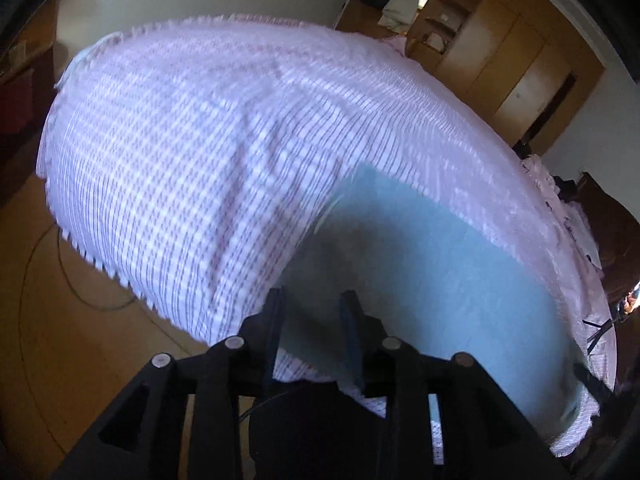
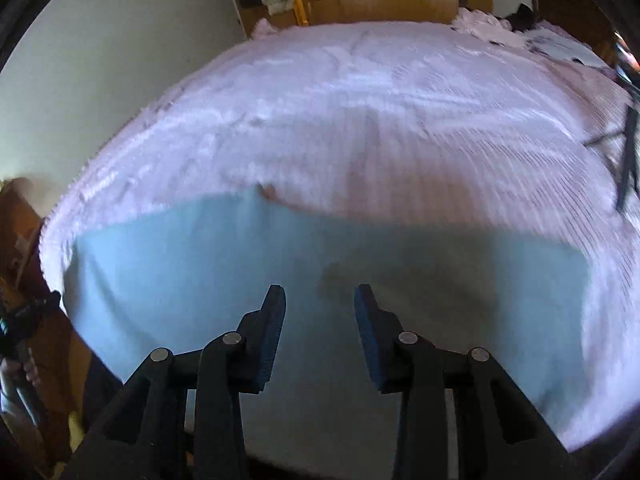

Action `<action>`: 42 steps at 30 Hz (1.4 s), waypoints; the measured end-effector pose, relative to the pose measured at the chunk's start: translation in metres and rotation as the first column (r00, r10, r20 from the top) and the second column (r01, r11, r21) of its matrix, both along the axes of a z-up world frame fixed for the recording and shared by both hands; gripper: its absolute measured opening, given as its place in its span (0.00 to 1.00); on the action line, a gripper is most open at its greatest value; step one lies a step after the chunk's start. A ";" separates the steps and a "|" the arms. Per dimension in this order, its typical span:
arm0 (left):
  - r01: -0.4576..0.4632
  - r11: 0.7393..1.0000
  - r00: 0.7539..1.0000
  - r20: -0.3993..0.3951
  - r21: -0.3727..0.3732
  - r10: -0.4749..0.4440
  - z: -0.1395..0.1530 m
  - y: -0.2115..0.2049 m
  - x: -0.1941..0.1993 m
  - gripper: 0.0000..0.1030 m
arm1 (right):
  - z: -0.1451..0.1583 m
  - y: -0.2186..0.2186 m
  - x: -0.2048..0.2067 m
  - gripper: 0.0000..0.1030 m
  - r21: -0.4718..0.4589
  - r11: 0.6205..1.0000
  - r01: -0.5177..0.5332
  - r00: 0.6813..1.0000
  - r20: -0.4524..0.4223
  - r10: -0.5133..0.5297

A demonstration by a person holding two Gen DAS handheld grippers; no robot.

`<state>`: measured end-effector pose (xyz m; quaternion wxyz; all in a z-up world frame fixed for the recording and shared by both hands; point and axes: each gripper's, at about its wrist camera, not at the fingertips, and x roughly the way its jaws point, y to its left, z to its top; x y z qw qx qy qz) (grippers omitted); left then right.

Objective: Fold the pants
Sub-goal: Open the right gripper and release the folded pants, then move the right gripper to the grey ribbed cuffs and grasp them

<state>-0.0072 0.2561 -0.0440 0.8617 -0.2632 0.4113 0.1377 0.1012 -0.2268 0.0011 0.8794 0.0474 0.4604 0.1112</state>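
Light blue pants (image 1: 440, 280) lie flat on a bed covered by a pink and white checked bedspread (image 1: 180, 140). In the left wrist view my left gripper (image 1: 312, 300) hangs over the near left edge of the pants, where they meet the bedspread. Its jaws stand apart with only fabric showing beneath the gap. In the right wrist view the pants (image 2: 200, 260) fill the lower half, smooth and spread wide. My right gripper (image 2: 320, 296) is open just above them, nothing between its blue pads (image 2: 272, 336). Both pictures are blurred.
Wooden floor (image 1: 60, 340) with a thin cable (image 1: 80, 292) lies left of the bed. A wooden wardrobe (image 1: 500, 40) stands behind it. Loose clothes and papers (image 2: 560, 40) sit at the bed's far right corner. Black tripod legs (image 2: 628, 152) cross the right edge.
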 end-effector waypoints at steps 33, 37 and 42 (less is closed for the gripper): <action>-0.107 0.994 0.994 -0.002 0.017 0.107 -0.025 0.007 -0.009 0.03 | -0.052 -0.041 -0.053 0.29 0.053 0.993 0.108 0.993 -0.055 -0.105; -0.113 0.990 0.993 -0.026 0.080 0.116 -0.021 0.001 -0.006 0.07 | -0.051 -0.041 -0.054 0.29 0.048 0.993 0.107 0.993 -0.062 -0.104; -0.090 0.987 0.995 -0.021 0.130 0.093 -0.001 -0.003 -0.012 0.07 | -0.046 -0.055 -0.059 0.29 0.058 0.990 0.132 0.989 -0.070 -0.128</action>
